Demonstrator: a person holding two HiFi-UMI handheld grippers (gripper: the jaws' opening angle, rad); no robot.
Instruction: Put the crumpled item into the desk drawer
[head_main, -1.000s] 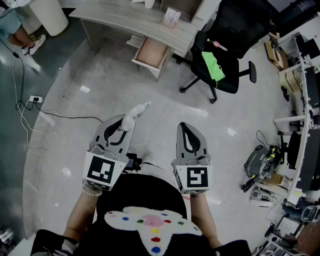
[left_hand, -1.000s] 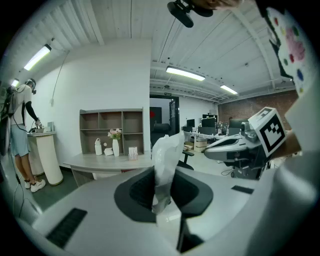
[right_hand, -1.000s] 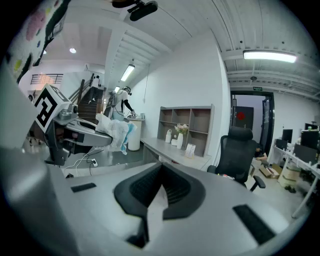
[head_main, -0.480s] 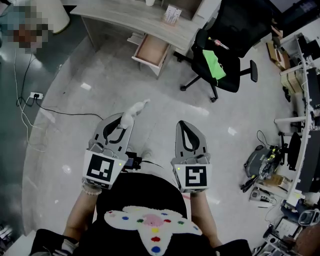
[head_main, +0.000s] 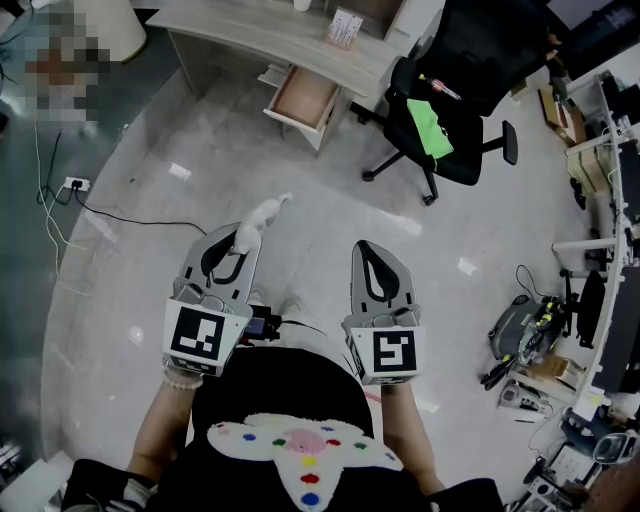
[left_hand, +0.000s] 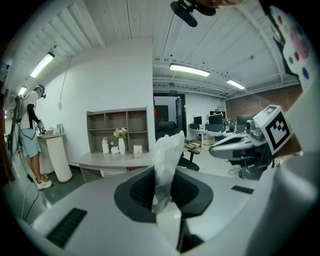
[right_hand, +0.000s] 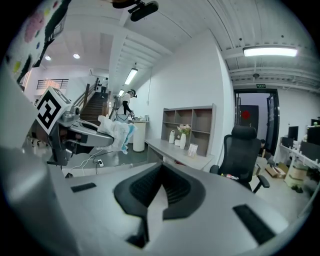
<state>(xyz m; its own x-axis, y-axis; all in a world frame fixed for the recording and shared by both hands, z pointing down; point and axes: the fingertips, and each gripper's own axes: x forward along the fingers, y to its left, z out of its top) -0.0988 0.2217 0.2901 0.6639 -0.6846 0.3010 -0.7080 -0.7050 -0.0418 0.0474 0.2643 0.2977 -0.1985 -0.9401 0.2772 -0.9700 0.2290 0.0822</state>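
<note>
The crumpled item (head_main: 262, 214) is a white wad of paper or plastic sticking out past the tips of my left gripper (head_main: 243, 233), which is shut on it. In the left gripper view the crumpled item (left_hand: 166, 159) stands upright between the jaws of the left gripper (left_hand: 164, 192). My right gripper (head_main: 373, 249) is held alongside, shut with nothing in it; the right gripper (right_hand: 152, 192) shows its jaws closed together. The desk (head_main: 262, 34) lies ahead across the floor, its drawer (head_main: 300, 98) pulled open and showing a bare wooden inside.
A black office chair (head_main: 448, 112) with a green cloth on its seat stands right of the drawer. A cable and power strip (head_main: 74, 186) lie on the floor at left. Tools and boxes (head_main: 525, 335) crowd the right side. A person (left_hand: 30, 132) stands by a white column.
Both grippers keep almost the same places and grips. The head view has drifted slightly, so the crumpled item and the left gripper sit a little higher in the picture.
</note>
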